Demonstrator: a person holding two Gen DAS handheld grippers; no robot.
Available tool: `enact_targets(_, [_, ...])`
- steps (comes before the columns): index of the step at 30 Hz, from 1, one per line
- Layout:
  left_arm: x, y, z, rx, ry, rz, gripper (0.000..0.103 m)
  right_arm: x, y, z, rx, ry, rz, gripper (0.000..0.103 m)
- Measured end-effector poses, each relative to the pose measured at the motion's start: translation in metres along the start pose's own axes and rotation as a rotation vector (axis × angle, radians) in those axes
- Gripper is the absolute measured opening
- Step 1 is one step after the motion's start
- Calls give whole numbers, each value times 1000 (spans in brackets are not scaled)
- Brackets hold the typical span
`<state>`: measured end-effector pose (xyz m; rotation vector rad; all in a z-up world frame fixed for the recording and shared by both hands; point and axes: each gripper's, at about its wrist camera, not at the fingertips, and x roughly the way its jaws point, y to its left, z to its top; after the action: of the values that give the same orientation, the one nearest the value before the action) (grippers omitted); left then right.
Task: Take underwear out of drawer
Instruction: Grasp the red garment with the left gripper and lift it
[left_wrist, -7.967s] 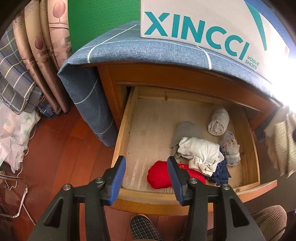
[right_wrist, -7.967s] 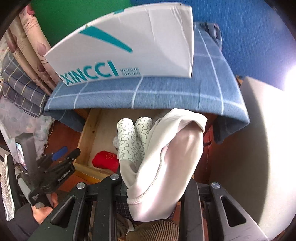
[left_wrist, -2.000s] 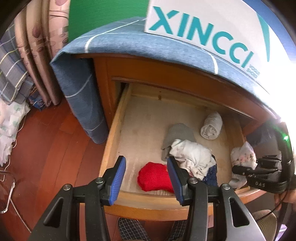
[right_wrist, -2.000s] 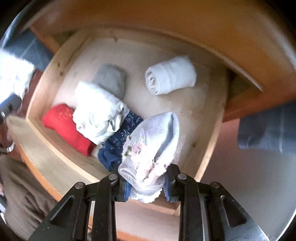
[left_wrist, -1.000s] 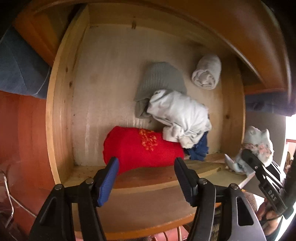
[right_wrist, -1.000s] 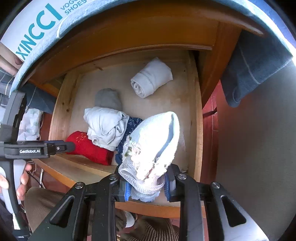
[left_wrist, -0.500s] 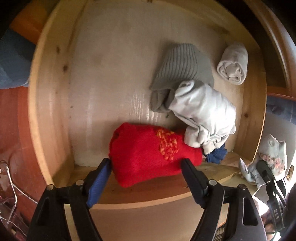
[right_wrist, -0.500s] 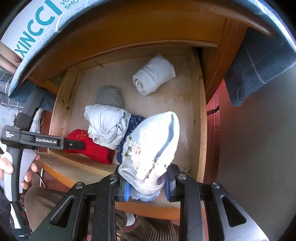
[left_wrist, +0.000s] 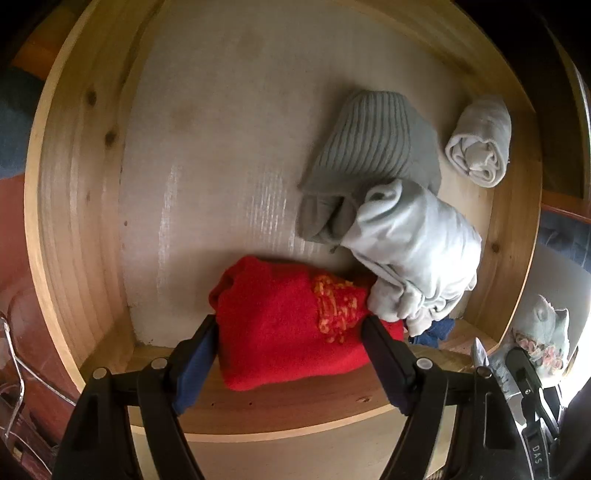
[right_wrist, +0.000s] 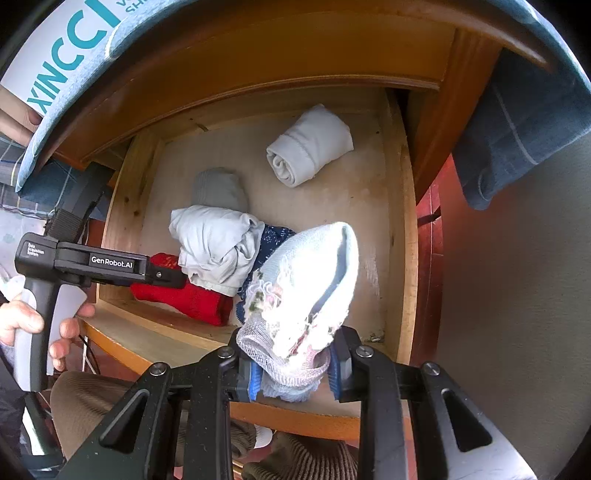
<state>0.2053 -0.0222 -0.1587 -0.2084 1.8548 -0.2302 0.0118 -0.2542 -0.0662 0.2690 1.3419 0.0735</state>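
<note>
- The left gripper (left_wrist: 288, 350) was seen pointed steeply down into the open wooden drawer (left_wrist: 74, 206), its fingers (left_wrist: 195, 354) spread wide on either side of a red rolled garment (left_wrist: 291, 332); whether the pads touched the cloth could not be told.
- The red rolled garment was found lying against the drawer's front wall, with an orange pattern on its upper side.
- A pale grey crumpled garment (left_wrist: 417, 251) was seen resting partly over the red one's right end, with a dark blue patterned piece (right_wrist: 275, 240) beneath it.
- A grey ribbed item (left_wrist: 369, 147) lay just behind the pale one, and a white rolled garment (left_wrist: 480, 147) sat apart near the back right corner.
- The right gripper (right_wrist: 293, 373) was held above the drawer's front right corner, its fingers clamped on a white lacy piece of underwear (right_wrist: 306, 288), which was lifted clear of the drawer.
- A hand (right_wrist: 33, 325) was seen on the left gripper's handle.
</note>
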Motion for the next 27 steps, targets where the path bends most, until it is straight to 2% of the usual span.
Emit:
enact_targets(5, [5, -1, -13, 13, -33, -14, 56, 0, 1, 1, -6, 4, -8, 26])
enact_targets(9, [-2, 1, -23, 36, -82, -5, 48, 1, 2, 0, -12, 8, -16, 26])
enact_targets(16, [-10, -9, -38, 60, -158, 24, 45, 1, 3, 0, -17, 7, -26, 26])
enact_targets(23, [-34, -27, -56, 114, -247, 50, 45, 1, 4, 0, -27, 3, -36, 26])
enact_targets(27, [-47, -21, -64, 127, -283, 54, 45, 1, 4, 0, -30, 2, -39, 26])
